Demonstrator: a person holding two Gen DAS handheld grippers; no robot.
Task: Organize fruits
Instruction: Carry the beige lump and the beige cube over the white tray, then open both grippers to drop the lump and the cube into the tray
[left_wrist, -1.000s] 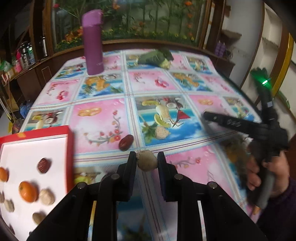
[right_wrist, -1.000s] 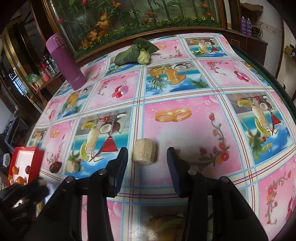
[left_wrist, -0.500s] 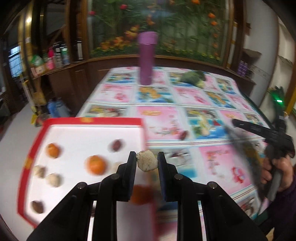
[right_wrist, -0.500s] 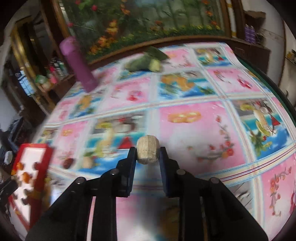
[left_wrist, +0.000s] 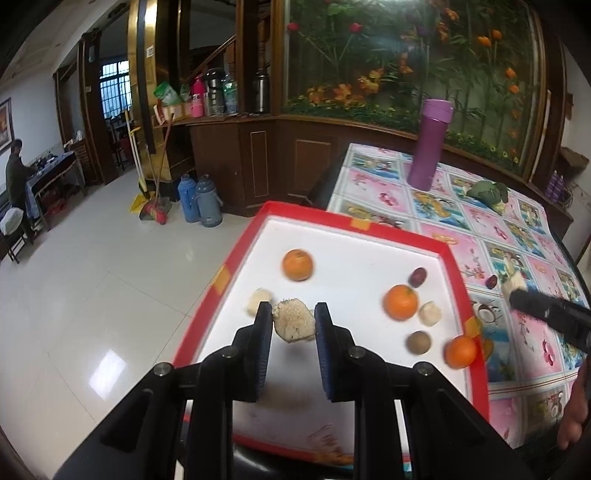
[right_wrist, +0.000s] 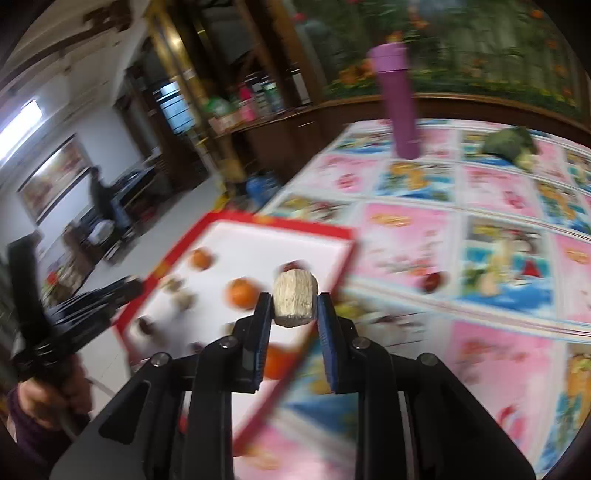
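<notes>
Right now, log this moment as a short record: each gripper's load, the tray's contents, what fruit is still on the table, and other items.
left gripper: shut on a rough beige fruit, above the red tray
right gripper: shut on a ridged beige fruit, at the tray's table-side edge
tray contents: three oranges, a dark red date, two pale pieces, one brown ball
fruit on the table: one red date
other items: purple flask, upright; leafy vegetable
image quality: right wrist view blurred
</notes>
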